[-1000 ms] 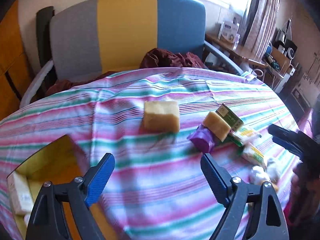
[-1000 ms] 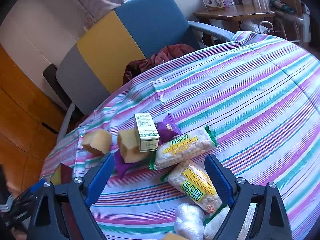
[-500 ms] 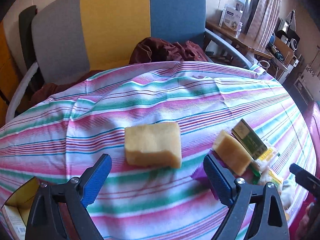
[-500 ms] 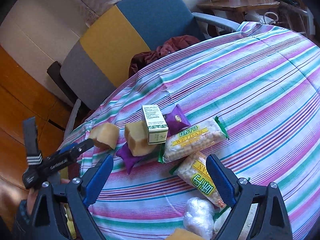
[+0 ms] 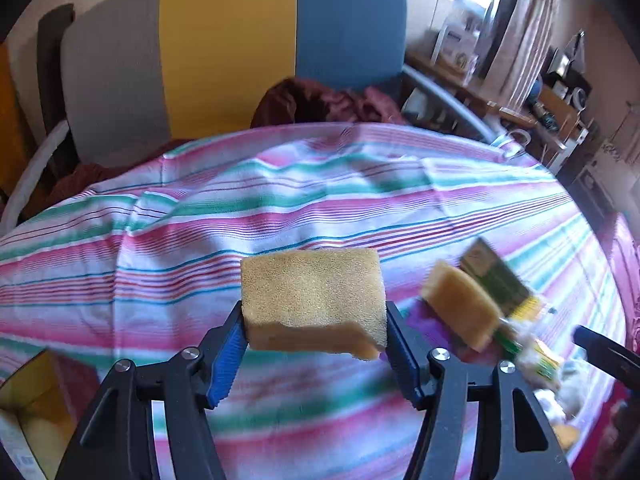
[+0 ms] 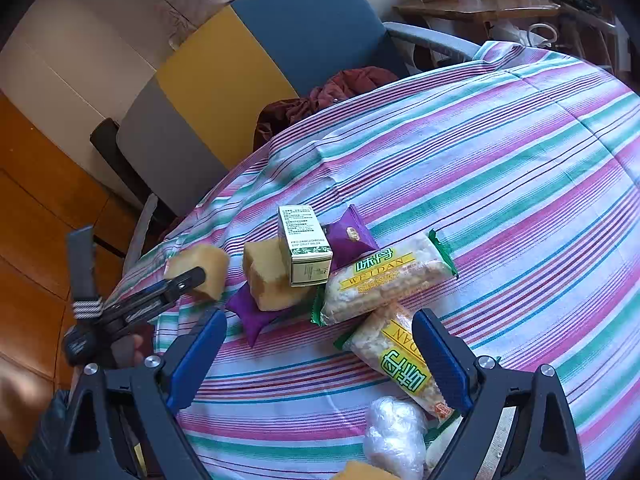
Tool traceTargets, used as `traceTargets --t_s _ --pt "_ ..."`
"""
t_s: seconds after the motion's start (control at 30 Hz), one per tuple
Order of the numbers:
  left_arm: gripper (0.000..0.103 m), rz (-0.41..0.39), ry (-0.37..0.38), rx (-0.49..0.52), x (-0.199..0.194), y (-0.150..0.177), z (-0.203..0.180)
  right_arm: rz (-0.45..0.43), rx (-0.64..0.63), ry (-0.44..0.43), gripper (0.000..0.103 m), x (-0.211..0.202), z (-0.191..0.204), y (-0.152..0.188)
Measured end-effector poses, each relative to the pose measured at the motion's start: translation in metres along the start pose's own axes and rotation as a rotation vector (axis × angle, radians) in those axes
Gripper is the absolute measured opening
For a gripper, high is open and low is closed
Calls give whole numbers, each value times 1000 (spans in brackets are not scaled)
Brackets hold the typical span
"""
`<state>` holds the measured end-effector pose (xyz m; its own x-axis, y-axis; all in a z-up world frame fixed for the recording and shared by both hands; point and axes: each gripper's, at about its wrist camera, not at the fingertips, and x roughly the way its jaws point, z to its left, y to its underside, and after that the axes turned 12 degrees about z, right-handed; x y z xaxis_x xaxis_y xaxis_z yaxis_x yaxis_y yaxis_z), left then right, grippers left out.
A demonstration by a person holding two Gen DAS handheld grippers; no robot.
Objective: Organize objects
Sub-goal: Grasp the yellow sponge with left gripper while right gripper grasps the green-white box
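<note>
Striped tablecloth (image 5: 280, 200) open towards the far edge; my left gripper (image 5: 314, 330) is closing, sponge (image 5: 312, 296) between pads; right gripper (image 6: 318, 354) released.

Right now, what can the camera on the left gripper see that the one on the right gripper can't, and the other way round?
Only the left wrist view shows the open yellow box at the table's edge, and how the left gripper is closing its pads on the sponge.

Only the right wrist view shows the two Weidan snack packs clearly, the clear wrapped bundle, and the open, empty right gripper.

Both show the striped tablecloth, the second sponge, the green-and-white carton and the purple packet.
</note>
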<state>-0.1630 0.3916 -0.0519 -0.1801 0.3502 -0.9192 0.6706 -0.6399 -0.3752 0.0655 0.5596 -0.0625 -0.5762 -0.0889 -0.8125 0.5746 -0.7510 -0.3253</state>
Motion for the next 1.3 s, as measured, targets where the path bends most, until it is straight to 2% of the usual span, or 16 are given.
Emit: traceTargets --t_s 0.23,0.37,0.47,0.53,0.87,0.9,0.93,0.97,1.0,1.07,1.3 --pt "65 -80 50 -9 -62 46 -3 13 6 -22 94 0 1 -1" --pt "65 -88 88 -40 -84 70 3 17 -2 -38 85 0 8 -11" --pt "65 -97 107 -59 -96 88 8 15 -17 -21 74 5 13 -30" --pt "65 -107 105 -71 -104 99 13 32 -16 -20 70 14 15 -46" --pt "65 -111 114 -149 -126 145 44 142 -25 97 64 76 20 -79" --pt "65 -111 113 -157 -126 148 46 153 -35 108 54 82 22 -79" --pt "65 -113 111 -166 -128 153 49 148 -57 109 52 84 25 -78" --pt "65 -117 110 -175 -130 157 52 136 -86 110 41 82 30 -77" --pt "65 -122 109 -185 -133 162 56 132 -104 110 35 79 34 -75" --pt "65 -127 108 -208 -135 169 62 113 -143 133 32 72 44 -70" --pt "65 -138 109 -263 -141 190 75 91 -261 135 32 45 70 -36"
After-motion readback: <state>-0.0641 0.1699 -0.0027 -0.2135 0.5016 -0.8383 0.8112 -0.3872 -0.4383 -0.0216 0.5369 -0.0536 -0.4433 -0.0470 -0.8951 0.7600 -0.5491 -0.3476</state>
